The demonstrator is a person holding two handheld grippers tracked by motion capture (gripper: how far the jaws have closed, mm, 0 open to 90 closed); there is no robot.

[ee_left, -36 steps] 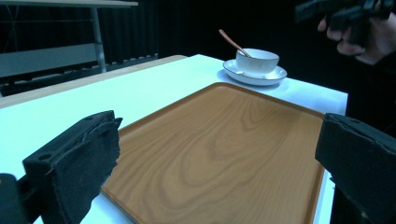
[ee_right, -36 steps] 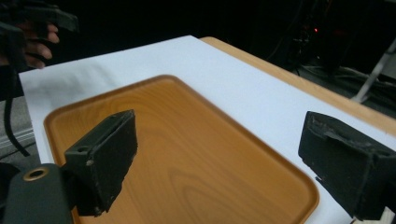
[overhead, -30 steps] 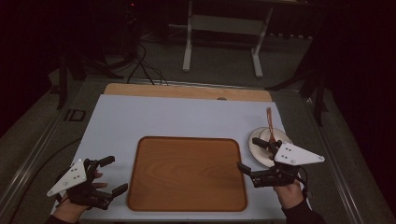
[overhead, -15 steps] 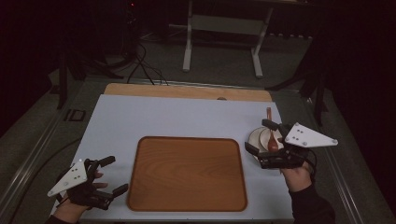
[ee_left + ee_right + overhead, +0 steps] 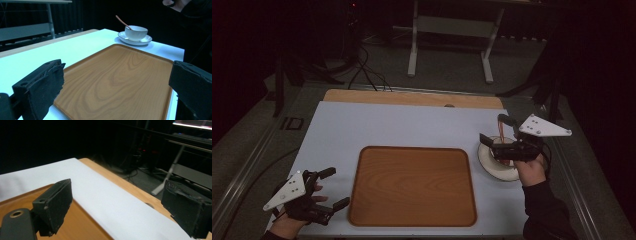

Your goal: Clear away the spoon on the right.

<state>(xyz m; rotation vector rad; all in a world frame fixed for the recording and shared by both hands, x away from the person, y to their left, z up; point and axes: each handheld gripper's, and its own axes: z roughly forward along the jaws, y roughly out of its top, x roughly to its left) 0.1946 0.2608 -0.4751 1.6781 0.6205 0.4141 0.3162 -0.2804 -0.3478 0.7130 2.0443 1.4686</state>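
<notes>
High view puts your right gripper (image 5: 498,131), jaws wide and holding nothing, over the cup (image 5: 136,32) on its saucer (image 5: 495,168) at right centre. Closing low could knock the spoon (image 5: 123,22) and tip the cup; the table edge is near, the wooden tray (image 5: 412,185) leaves open room. Your left gripper (image 5: 333,188) sits wide at lower left.

You have nothing to read here: no text, label, brand or number stands on any surface. The tray (image 5: 412,192), the cup (image 5: 136,32) and its saucer (image 5: 135,41) carry no markings.
</notes>
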